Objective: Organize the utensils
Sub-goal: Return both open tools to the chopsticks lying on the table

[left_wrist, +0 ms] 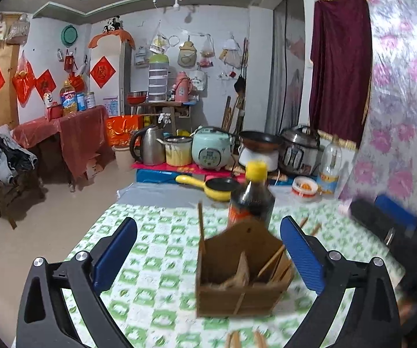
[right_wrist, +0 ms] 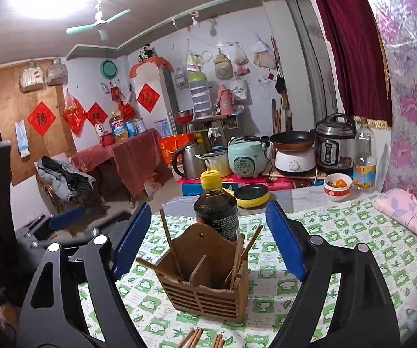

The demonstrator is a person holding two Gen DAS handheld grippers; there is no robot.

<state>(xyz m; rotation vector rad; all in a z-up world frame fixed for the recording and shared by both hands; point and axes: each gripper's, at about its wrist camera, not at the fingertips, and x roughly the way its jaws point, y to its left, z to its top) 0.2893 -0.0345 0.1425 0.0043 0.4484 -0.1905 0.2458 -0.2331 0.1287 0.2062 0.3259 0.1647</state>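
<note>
We are looking at a table (right_wrist: 338,240) covered in a green-and-white checked cloth. Sitting on it are a wooden utensil holder (right_wrist: 208,287) with chopsticks (right_wrist: 238,256) standing inside, a dark sauce bottle (right_wrist: 216,208) just behind, loose chopsticks (right_wrist: 194,339) lying at the near edge, and a pink folded cloth (right_wrist: 408,214) resting at the right.

The red diamond-shaped paper sign (right_wrist: 41,118) on the brown wooden door bears the character 福 in black. The similar red diamond signs (right_wrist: 148,97) on the walls and the label on the dark yellow-capped bottle (right_wrist: 217,211) are too blurred to read.
</note>
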